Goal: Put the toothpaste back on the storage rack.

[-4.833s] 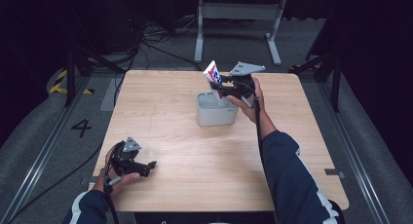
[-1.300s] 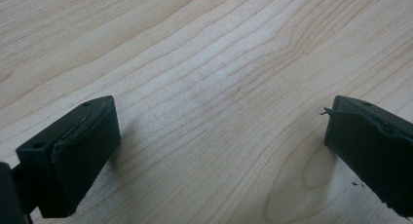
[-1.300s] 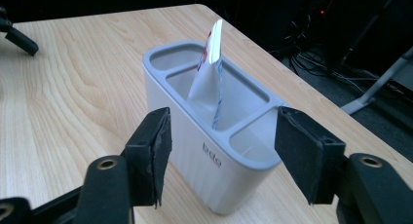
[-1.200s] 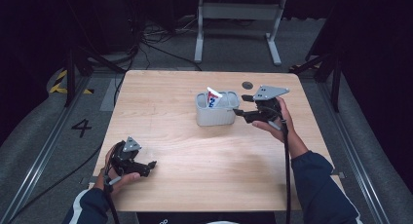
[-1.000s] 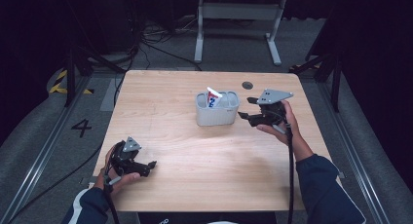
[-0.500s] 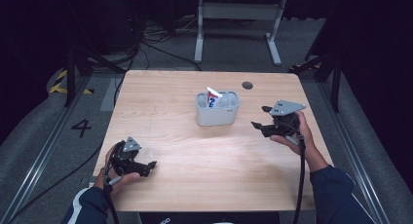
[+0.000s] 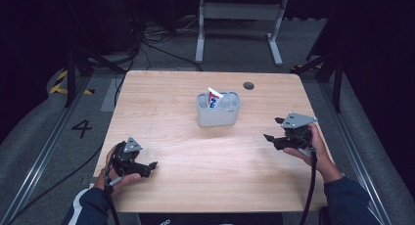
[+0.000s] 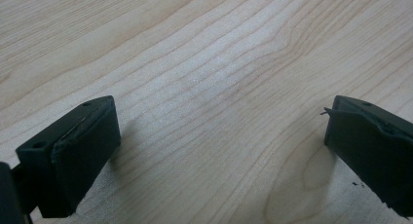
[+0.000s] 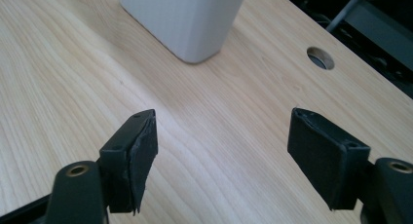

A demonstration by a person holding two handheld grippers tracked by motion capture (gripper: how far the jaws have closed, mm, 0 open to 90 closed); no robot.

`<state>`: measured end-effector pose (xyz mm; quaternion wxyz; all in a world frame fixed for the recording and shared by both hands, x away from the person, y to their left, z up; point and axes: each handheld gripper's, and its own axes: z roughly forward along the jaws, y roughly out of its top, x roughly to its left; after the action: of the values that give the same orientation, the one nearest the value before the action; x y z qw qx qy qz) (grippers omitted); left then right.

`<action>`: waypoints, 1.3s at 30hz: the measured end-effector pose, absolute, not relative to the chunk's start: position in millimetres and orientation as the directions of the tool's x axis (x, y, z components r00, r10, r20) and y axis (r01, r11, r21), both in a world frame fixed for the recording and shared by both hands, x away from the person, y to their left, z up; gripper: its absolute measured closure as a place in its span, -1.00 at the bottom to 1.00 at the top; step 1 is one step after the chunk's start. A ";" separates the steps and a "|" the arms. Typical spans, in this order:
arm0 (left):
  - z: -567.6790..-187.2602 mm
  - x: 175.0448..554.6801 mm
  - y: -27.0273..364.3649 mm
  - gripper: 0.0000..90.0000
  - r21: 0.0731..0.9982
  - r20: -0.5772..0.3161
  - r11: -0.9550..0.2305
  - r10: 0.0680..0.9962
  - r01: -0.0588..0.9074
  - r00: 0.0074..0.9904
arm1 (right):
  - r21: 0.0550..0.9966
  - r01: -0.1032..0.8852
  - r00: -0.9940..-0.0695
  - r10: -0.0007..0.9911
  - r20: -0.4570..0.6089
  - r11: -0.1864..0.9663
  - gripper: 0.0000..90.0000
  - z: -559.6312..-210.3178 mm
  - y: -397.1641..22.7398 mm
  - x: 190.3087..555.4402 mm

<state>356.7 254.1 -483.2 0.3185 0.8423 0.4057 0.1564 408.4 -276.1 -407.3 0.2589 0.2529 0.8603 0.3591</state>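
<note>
A grey holder (image 7: 218, 108) stands near the middle of the wooden table (image 7: 186, 146), with a white, red and blue tube (image 7: 213, 98) upright in it. My right gripper (image 7: 273, 129) hangs low over the table's right side, a good way right of the holder (image 9: 182, 19). Its jaws have just been opening and stand open with only bare wood between them (image 9: 221, 151). My left gripper (image 7: 150, 167) rests at the front left corner, open, its jaws wide apart over bare wood (image 8: 219, 136).
A round cable hole (image 7: 248, 85) sits in the table behind and to the right of the holder, also seen as the hole (image 9: 320, 58) past my right jaws. A white desk frame (image 7: 240, 14) stands on the floor beyond the table. The table's right edge (image 7: 320, 137) is close to my right hand.
My right gripper has left the tube in the holder and drawn away to the right and toward the front, sinking lower, with its jaws wider. The left gripper has stayed put.
</note>
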 end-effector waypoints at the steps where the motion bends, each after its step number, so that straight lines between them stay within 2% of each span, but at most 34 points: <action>1: -483.1 356.9 254.3 -1.00 0.663 0.008 -0.471 0.782 0.582 0.624 | 0.743 0.248 -0.737 0.619 -0.272 0.621 -0.40 -408.8 -278.1 407.2; 11: -483.2 357.1 254.1 -1.00 0.663 0.000 -0.468 0.781 0.585 0.625 | 0.713 0.311 -0.724 0.643 -0.250 0.628 -0.46 -428.5 -305.1 393.3; 32: -483.1 357.3 254.0 -1.00 0.662 0.002 -0.470 0.780 0.583 0.626 | 0.724 0.489 -0.654 0.754 -0.065 0.486 -0.48 -461.8 -363.3 371.0; 39: -483.3 356.6 253.8 -1.00 0.664 0.003 -0.465 0.785 0.585 0.619 | 0.739 0.498 -0.633 0.772 -0.049 0.455 -0.47 -475.3 -372.1 365.8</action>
<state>356.6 253.8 -483.3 0.3190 0.8413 0.4073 0.1565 365.8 -372.1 -475.3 0.1931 0.3822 0.8308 0.3557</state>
